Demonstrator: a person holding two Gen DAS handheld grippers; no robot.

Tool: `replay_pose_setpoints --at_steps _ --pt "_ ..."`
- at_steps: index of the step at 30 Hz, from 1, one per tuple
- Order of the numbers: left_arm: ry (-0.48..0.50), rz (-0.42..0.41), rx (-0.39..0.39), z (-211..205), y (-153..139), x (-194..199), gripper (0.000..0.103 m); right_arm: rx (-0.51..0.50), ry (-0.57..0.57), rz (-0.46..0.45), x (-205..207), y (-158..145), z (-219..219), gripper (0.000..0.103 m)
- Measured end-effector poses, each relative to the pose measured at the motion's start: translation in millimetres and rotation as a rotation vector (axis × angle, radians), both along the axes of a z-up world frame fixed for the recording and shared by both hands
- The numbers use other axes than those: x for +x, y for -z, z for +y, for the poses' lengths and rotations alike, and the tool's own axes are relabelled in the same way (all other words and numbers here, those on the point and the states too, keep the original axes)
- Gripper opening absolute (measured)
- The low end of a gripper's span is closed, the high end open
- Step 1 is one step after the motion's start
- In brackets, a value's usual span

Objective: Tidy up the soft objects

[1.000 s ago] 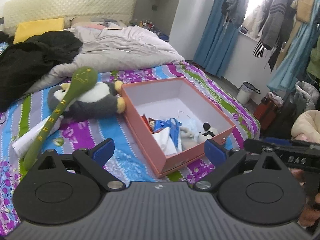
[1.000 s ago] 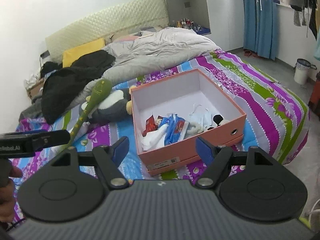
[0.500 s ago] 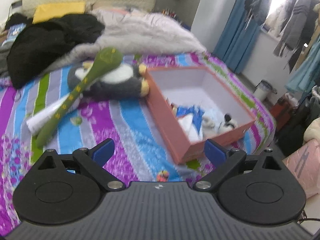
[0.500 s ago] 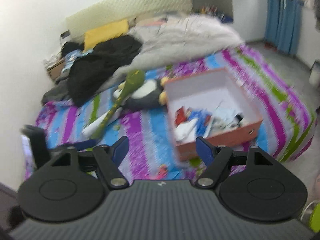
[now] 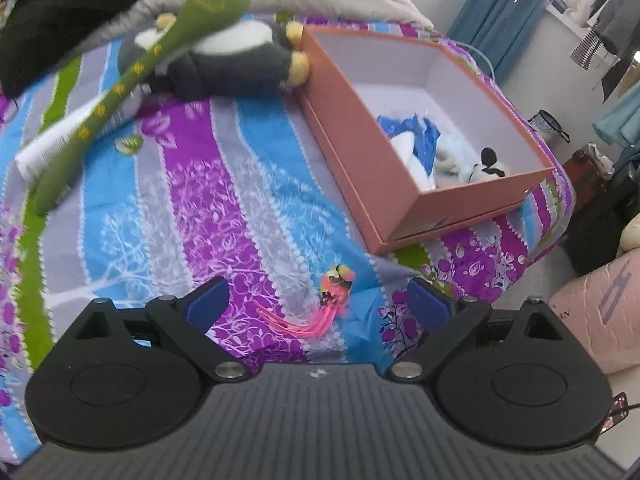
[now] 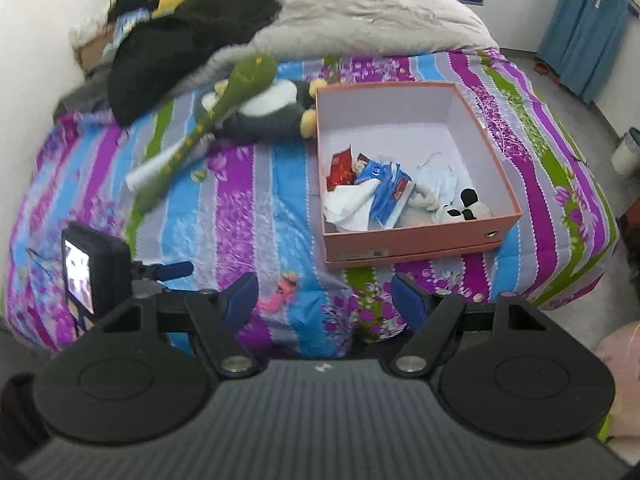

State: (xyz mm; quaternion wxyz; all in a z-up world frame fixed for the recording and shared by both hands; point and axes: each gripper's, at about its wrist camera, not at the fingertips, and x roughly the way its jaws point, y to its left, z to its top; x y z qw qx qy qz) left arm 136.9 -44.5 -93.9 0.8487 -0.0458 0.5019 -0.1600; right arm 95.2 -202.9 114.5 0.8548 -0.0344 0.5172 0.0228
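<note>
A small pink plush with long pink strands (image 5: 335,288) (image 6: 285,289) lies on the striped bedspread near the bed's front edge. My left gripper (image 5: 318,307) hangs open just above it, the toy between its blue fingertips but untouched. My right gripper (image 6: 325,300) is open and empty, higher up, over the same edge. An orange box (image 5: 360,152) (image 6: 412,242) holds a small black-and-white plush (image 6: 466,208), cloths and packets. A penguin plush (image 5: 232,60) (image 6: 264,116) and a long green snake plush (image 5: 120,88) (image 6: 224,104) lie left of the box.
A black garment (image 6: 180,40) and a grey duvet (image 6: 360,12) cover the far half of the bed. The left gripper's camera unit (image 6: 88,272) shows at the right wrist view's lower left. Blue curtains (image 5: 492,12), a bin (image 5: 550,128) and bags stand on the floor to the right.
My left gripper has dropped toward the bed's front edge, bringing the pink plush between its fingers. My right gripper has risen and tilted down, now looking over the whole bed.
</note>
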Motion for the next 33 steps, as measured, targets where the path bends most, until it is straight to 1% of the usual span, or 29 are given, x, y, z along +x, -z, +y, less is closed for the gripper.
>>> replay_pose_setpoints --at_steps 2,4,7,10,13,15,18,21,23,24,25,27,29,30,32,33 --pt "0.002 0.016 0.001 -2 11 6 0.096 -0.036 -0.004 -0.001 14 3 -3 0.075" --pt "0.008 0.037 0.002 -4 21 11 0.094 -0.04 0.007 0.0 26 4 -10 0.075" --pt "0.022 0.076 -0.012 -9 38 18 0.09 -0.062 0.028 -0.038 45 2 -19 0.075" --pt "0.032 0.108 -0.031 -15 55 25 0.087 -0.07 0.015 -0.009 60 9 -21 0.075" --pt "0.044 0.138 -0.043 -22 70 31 0.081 -0.076 0.015 -0.018 71 11 -26 0.075" --pt "0.062 0.132 -0.037 -27 79 33 0.079 -0.07 0.03 -0.016 79 14 -30 0.075" --pt "0.069 0.16 -0.034 -31 94 39 0.067 -0.049 0.041 0.001 87 22 -34 0.075" --pt "0.059 0.172 -0.049 -30 107 46 0.059 -0.014 0.037 0.037 93 33 -34 0.075" --pt "0.055 0.172 -0.049 -30 114 50 0.056 0.014 0.023 0.041 95 40 -35 0.075" --pt "0.051 0.174 -0.043 -31 118 53 0.051 0.018 0.025 0.042 96 43 -36 0.075" --pt "0.051 0.178 -0.042 -31 121 55 0.049 0.027 0.035 0.051 98 47 -39 0.075" --pt "0.059 0.178 -0.062 -32 125 59 0.049 0.037 0.054 0.08 101 57 -44 0.075" --pt "0.073 0.175 -0.06 -36 128 61 0.049 0.032 0.066 0.087 101 66 -48 0.075" --pt "0.077 0.173 -0.064 -38 130 63 0.047 0.033 0.068 0.092 101 70 -50 0.075" --pt "0.087 0.167 -0.075 -41 129 64 0.039 0.043 0.078 0.102 102 77 -55 0.075" --pt "0.091 0.162 -0.077 -43 128 65 0.033 0.051 0.091 0.1 102 80 -58 0.075"
